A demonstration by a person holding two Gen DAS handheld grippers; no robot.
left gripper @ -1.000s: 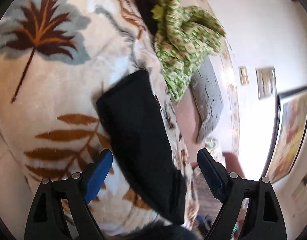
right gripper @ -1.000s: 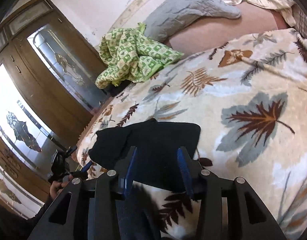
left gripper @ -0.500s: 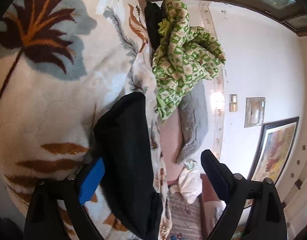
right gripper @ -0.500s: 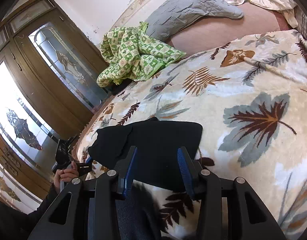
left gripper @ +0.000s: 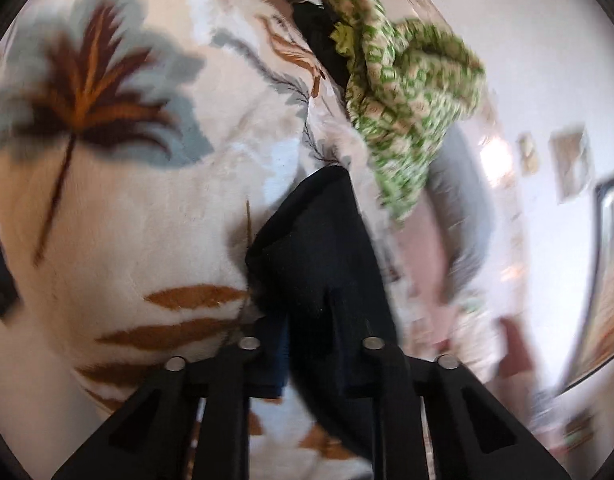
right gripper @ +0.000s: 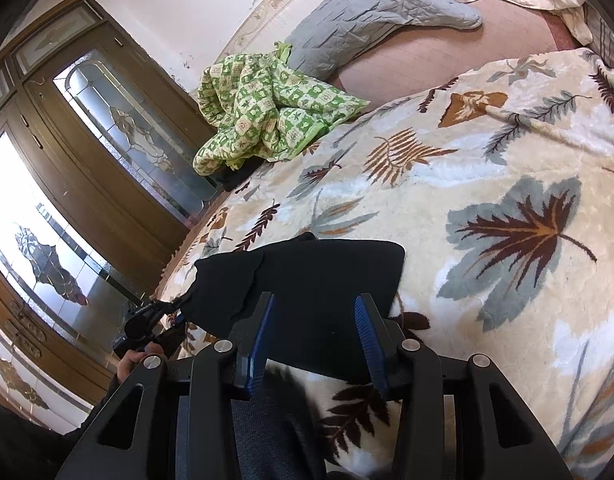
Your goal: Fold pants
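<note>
The black pants (right gripper: 319, 284) lie folded into a small bundle on a cream blanket with a leaf print (right gripper: 487, 184). My left gripper (left gripper: 307, 344) is shut on the near end of the pants (left gripper: 319, 248); in the right wrist view it (right gripper: 163, 312) holds the pants' left corner. My right gripper (right gripper: 313, 340) is open, its blue pads either side of the pants' near edge without pinching it.
A crumpled green patterned cloth (right gripper: 263, 112) lies at the blanket's far edge, with a grey quilt (right gripper: 371, 8) behind it. Wooden doors with glass panes (right gripper: 91, 152) stand to the left. A framed picture (left gripper: 611, 272) hangs on the wall.
My left gripper has gone from wide open to shut on the pants' end and has moved in close. The right gripper has stayed still and open.
</note>
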